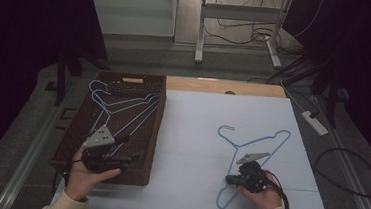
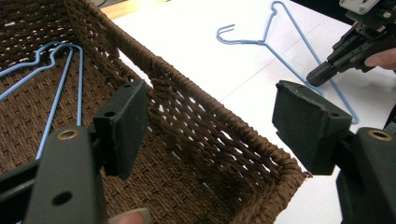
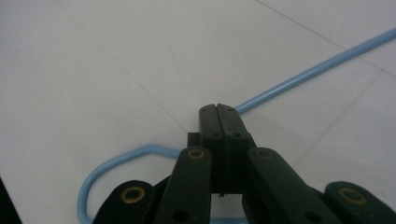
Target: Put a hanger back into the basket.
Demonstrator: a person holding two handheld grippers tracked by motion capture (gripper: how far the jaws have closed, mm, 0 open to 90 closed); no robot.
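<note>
On the white table surface [image 1: 195, 150], a light blue wire hanger [image 1: 258, 145] lies flat, its hook toward the far side and its shoulders spread toward the person's right. The right gripper [image 1: 229, 178] sits low over the near end of that hanger, held in the person's right hand [image 1: 266, 191]. Seen from the right gripper view, its two black jaws are pressed together with no gap between them, right where the blue wire runs past the tips, and the wire comes out on both sides of the closed tips; it seems to be pinched between them, though the pads hide the exact contact. To the left stands a brown woven basket [image 1: 148, 131], with more blue hangers [image 1: 123, 107] lying inside it, their hooks toward its far left corner. The left gripper [image 1: 126, 161] is held in the left hand [image 1: 85, 174] over the near part of the basket. From the left gripper view, its jaws are spread wide with nothing between them: one pad hangs over the basket's interior, the other outside above the white table, with the basket's woven wall [image 2: 196, 112] below the gap.
</note>
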